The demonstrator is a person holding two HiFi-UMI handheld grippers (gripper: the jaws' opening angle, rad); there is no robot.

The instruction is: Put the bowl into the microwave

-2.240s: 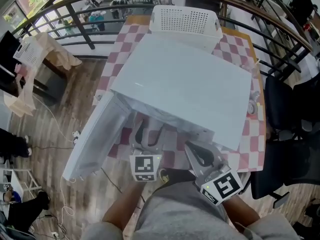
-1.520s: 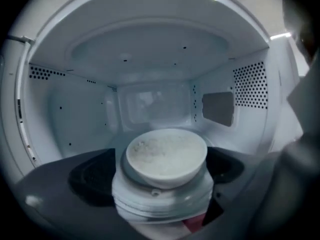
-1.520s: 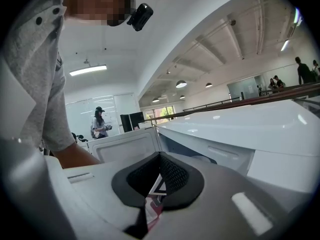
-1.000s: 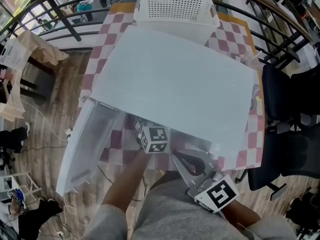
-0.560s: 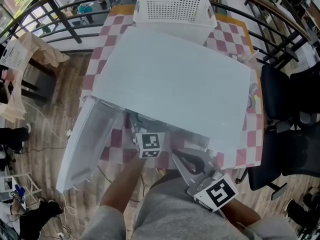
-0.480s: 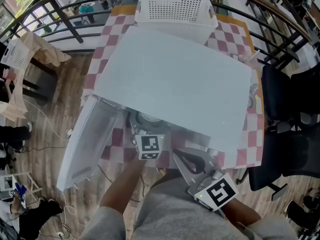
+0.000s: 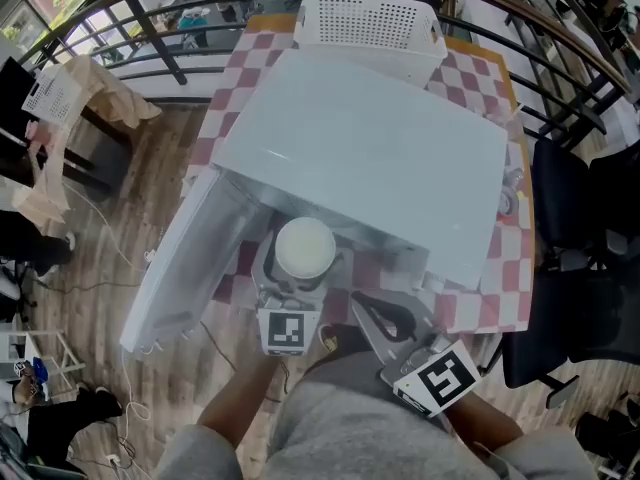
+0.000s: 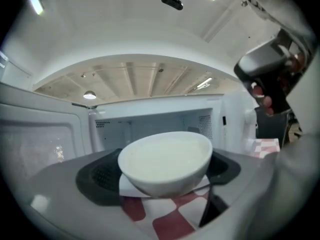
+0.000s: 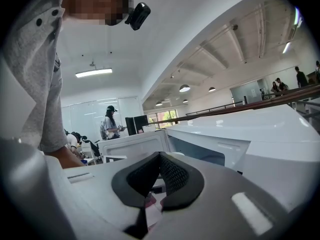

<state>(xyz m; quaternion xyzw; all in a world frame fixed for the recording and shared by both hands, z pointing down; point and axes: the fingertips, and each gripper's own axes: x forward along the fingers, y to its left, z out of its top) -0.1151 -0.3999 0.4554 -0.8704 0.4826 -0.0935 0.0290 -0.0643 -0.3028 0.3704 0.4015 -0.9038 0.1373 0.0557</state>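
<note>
Before the open microwave (image 7: 370, 158), the left gripper (image 7: 300, 266) is holding the bowl (image 8: 165, 159) between jaws that have just been closing on it, while the right gripper (image 9: 160, 156) is hovering slightly farther back from the microwave, jaws together and empty.

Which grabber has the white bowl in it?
The left gripper. Its jaws have just been closing and clasp the white bowl in front of the open microwave. The right gripper is shut with nothing in it.
</note>
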